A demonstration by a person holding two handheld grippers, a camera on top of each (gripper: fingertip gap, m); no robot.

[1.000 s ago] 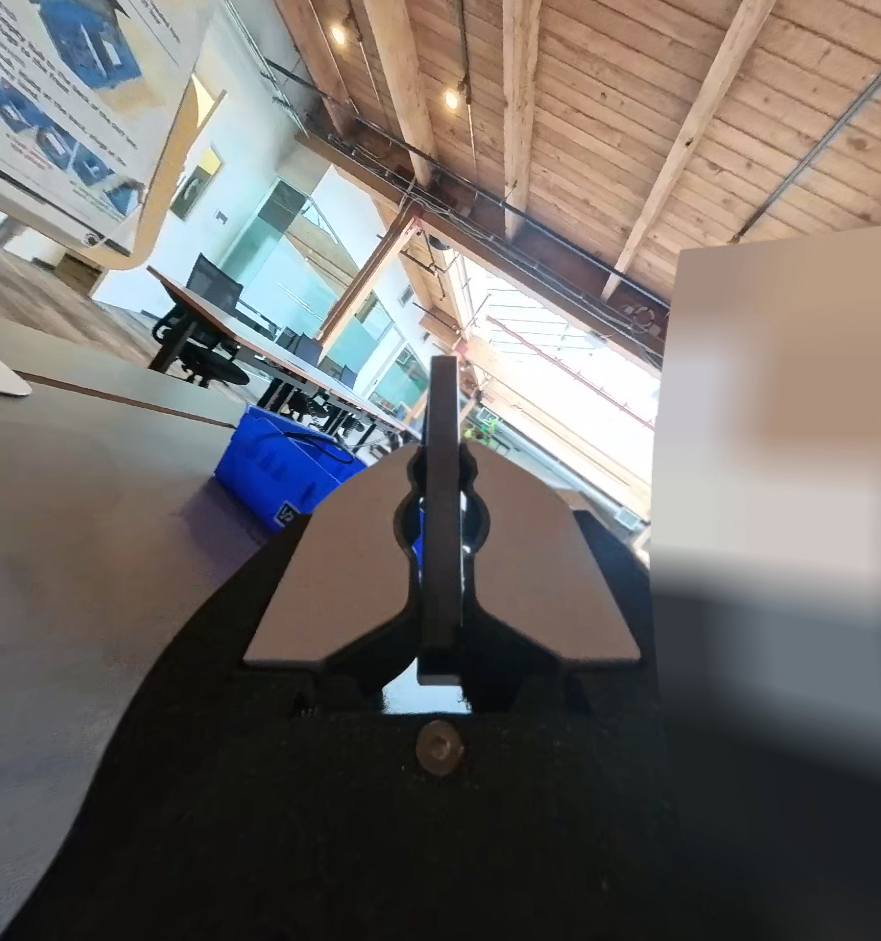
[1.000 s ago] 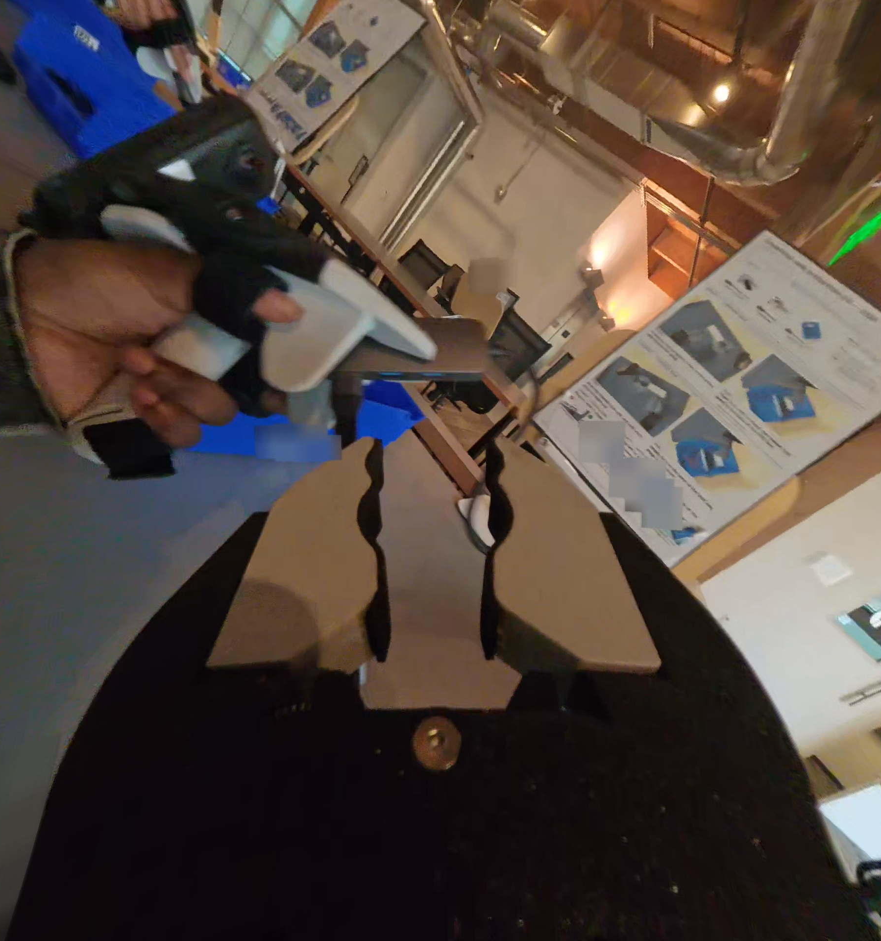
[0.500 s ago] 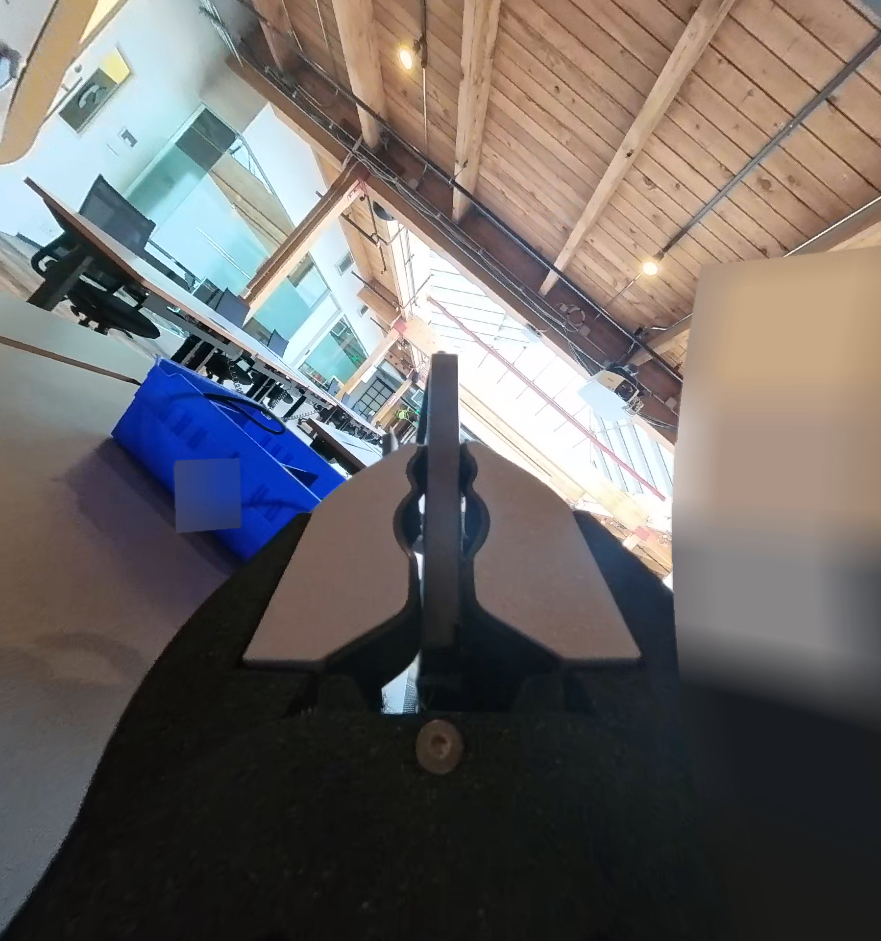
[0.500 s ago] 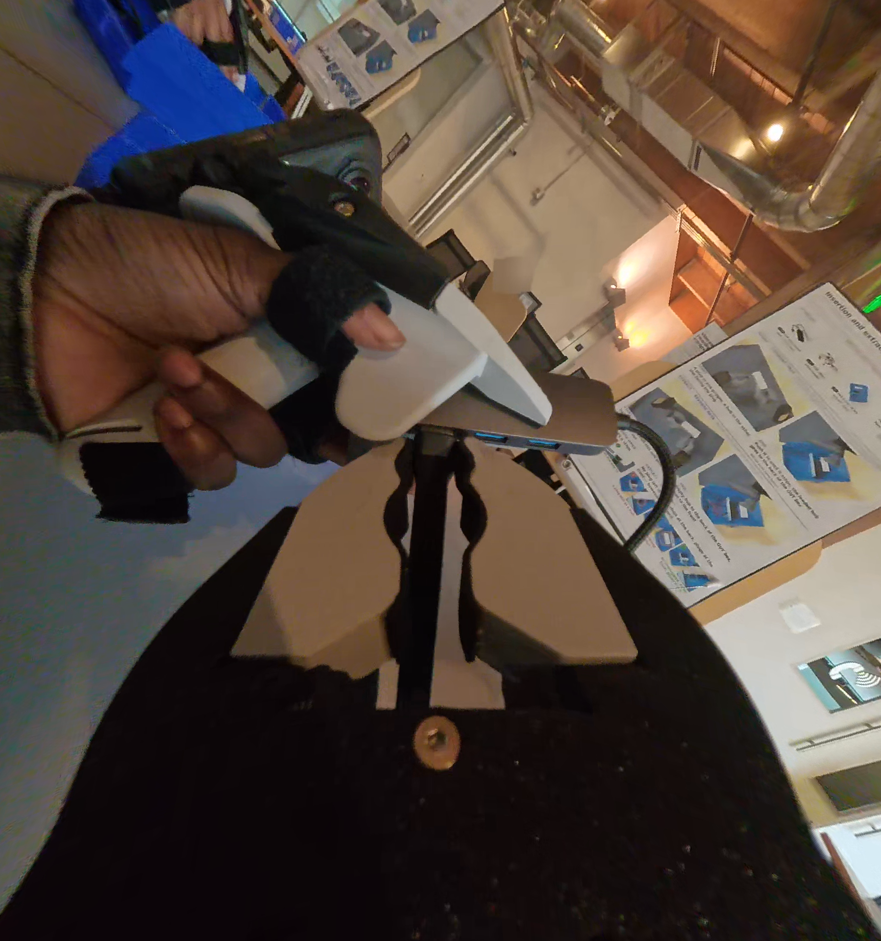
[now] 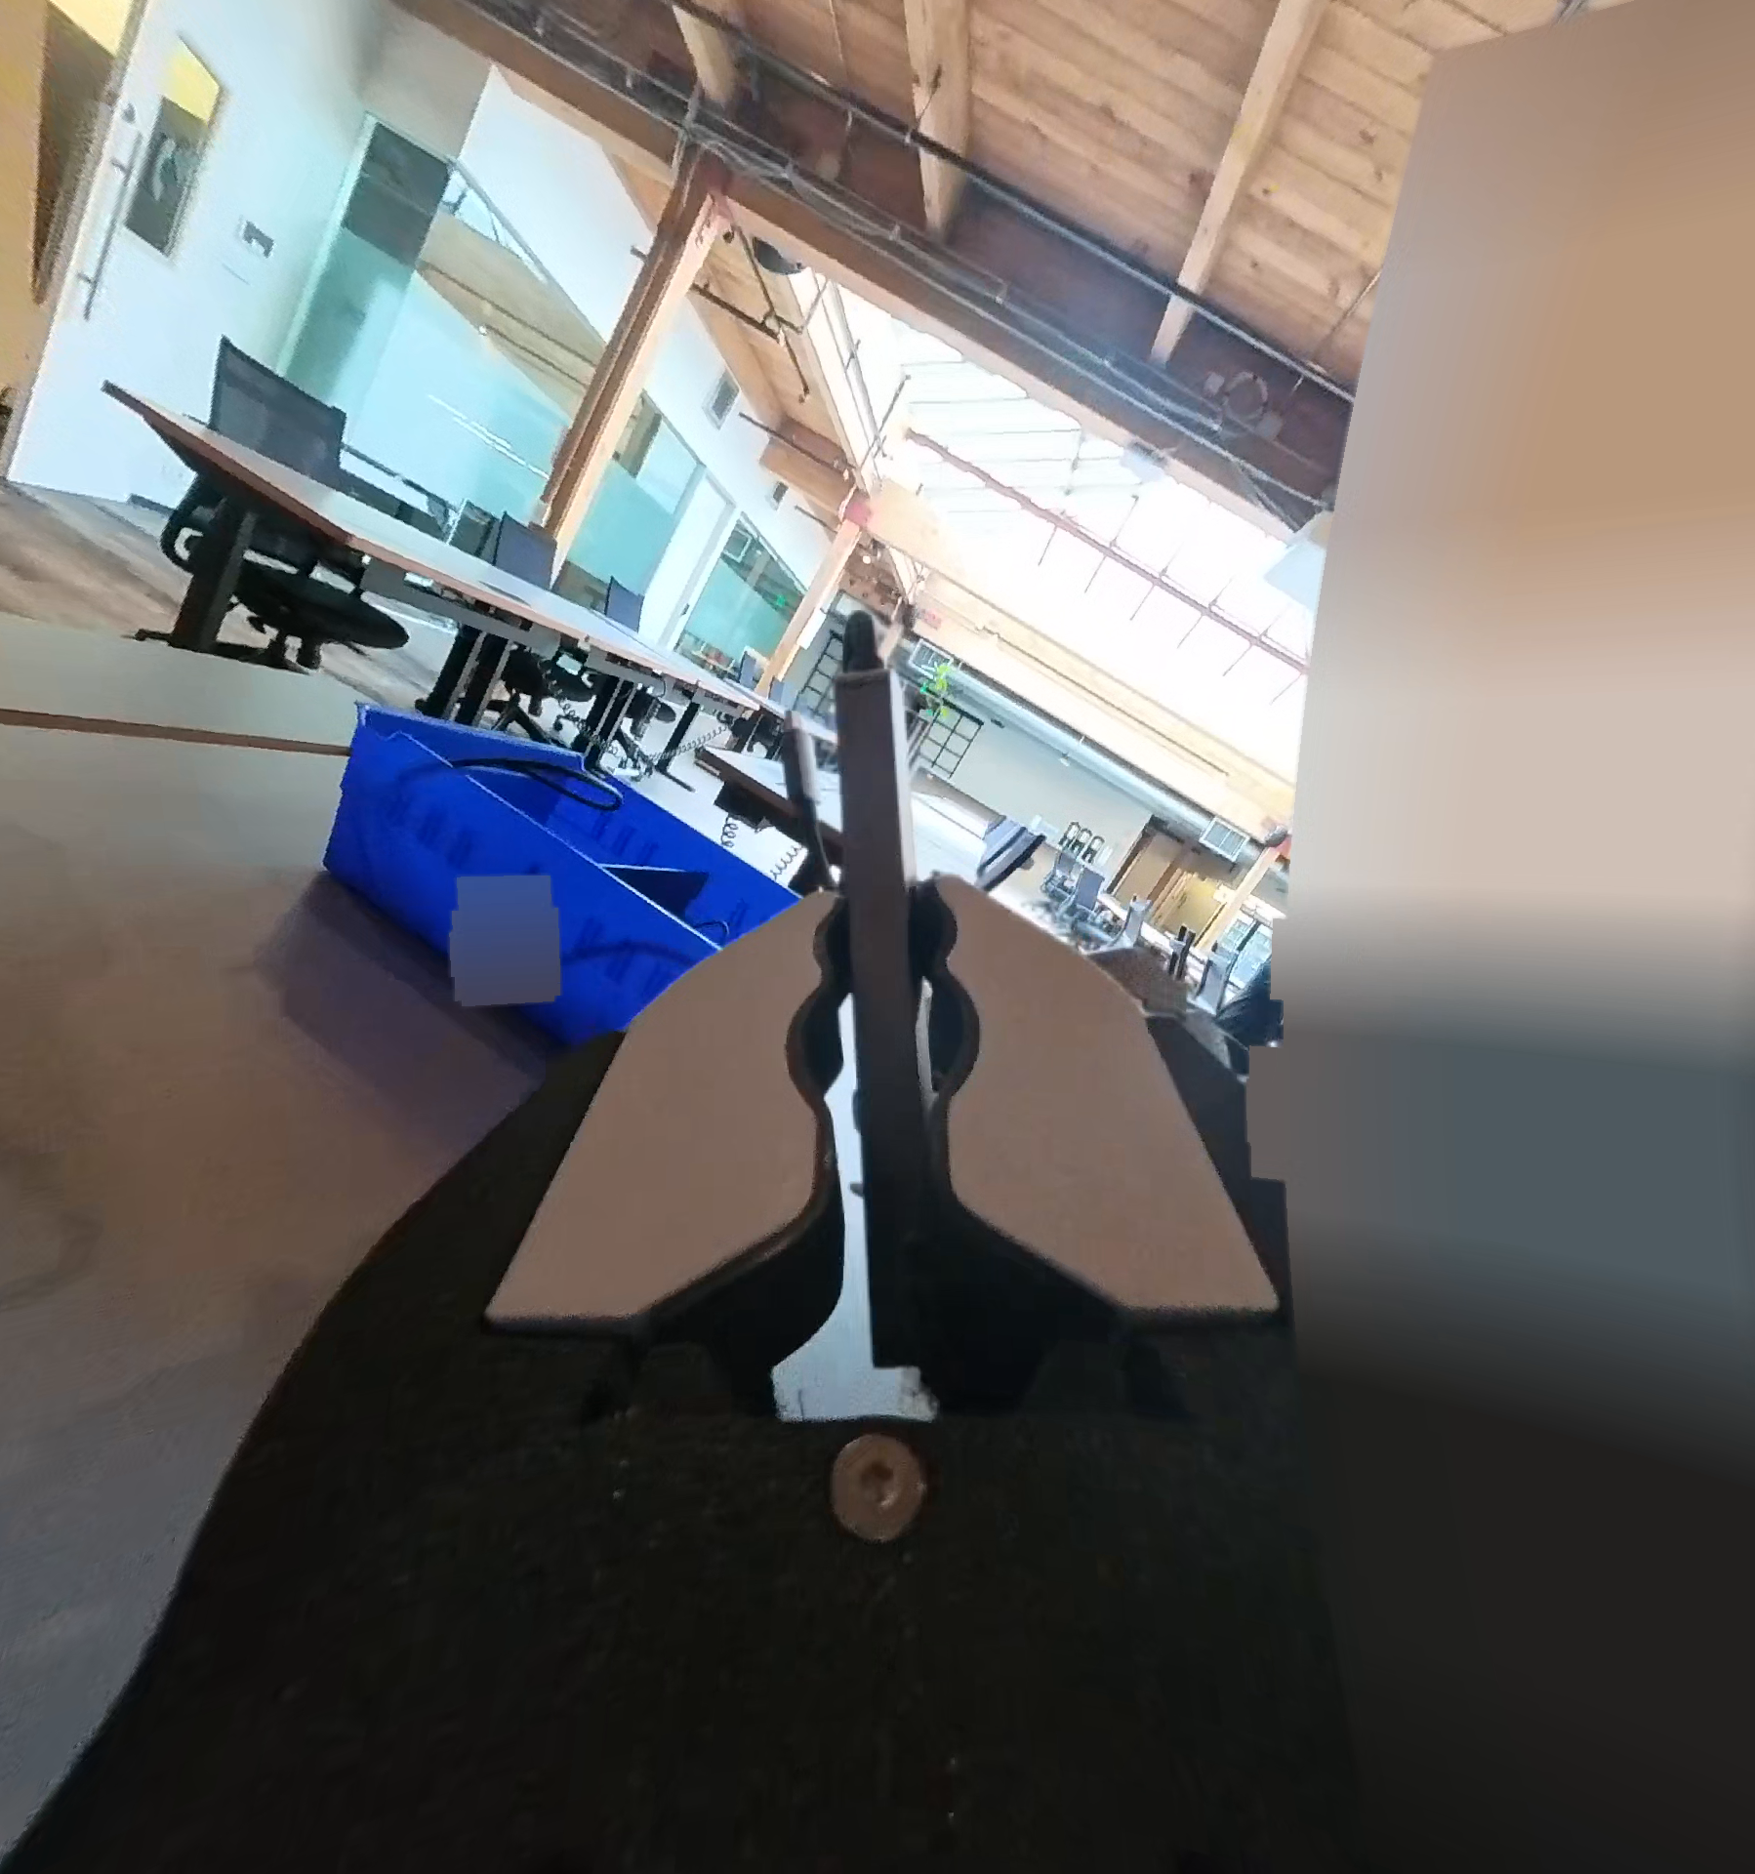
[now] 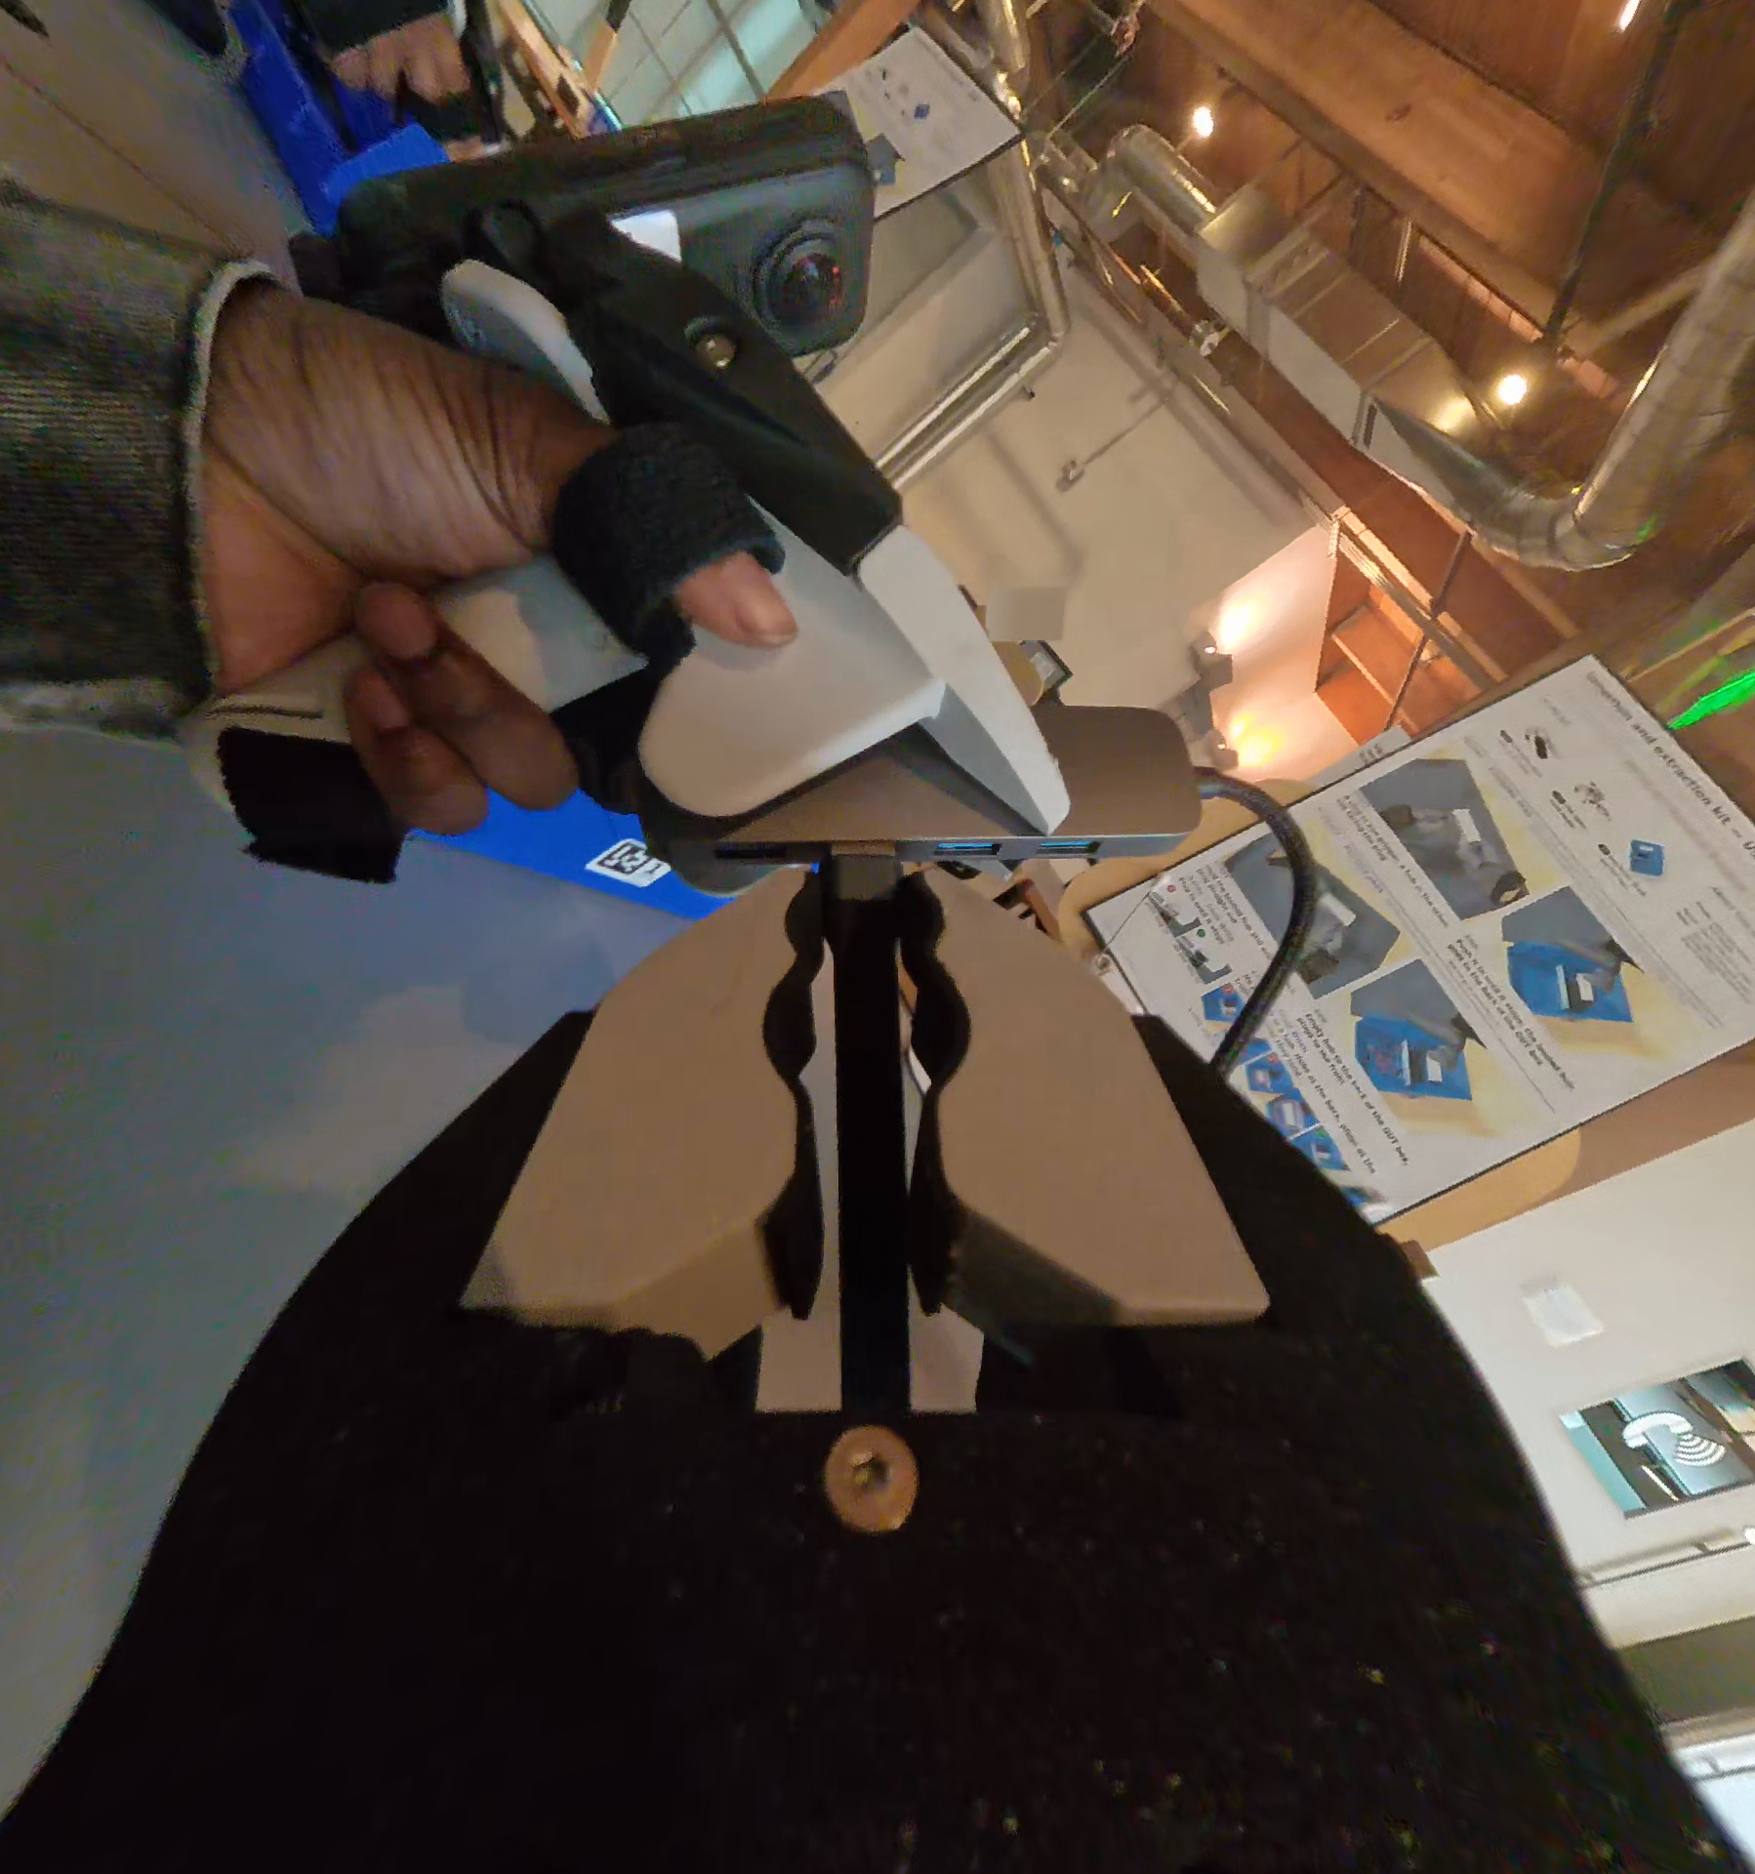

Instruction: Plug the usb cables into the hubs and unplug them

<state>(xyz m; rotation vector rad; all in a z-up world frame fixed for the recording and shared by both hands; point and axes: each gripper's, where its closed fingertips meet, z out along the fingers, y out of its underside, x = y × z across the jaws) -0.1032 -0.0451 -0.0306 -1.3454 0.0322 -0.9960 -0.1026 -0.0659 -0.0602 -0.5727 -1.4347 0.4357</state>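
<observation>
In the right wrist view, my right gripper (image 6: 865,897) is shut on the black plug of a USB cable (image 6: 868,1115). The plug's tip sits at a port on the front edge of a flat grey hub (image 6: 1117,776). Two blue ports (image 6: 970,847) beside it are free. My left gripper (image 6: 1005,791), held by a hand (image 6: 397,568), is shut on the hub from the left. A braided cable (image 6: 1269,963) hangs from the hub's right end. In the left wrist view, the left gripper (image 5: 879,903) clamps the hub (image 5: 879,1014) edge-on.
A blue bin (image 5: 549,862) holding cables stands on the grey table (image 5: 93,1065) to the left, and it also shows in the right wrist view (image 6: 549,842). A poster board (image 6: 1462,963) stands behind to the right. Desks and office chairs (image 5: 275,598) lie farther off. Only a small space, under 4 cm, lies between the two pairs of fingers.
My right gripper was open below the hub. It moved up to the hub and shut on the black plug hanging from it. The left gripper kept hold of the hub while swinging.
</observation>
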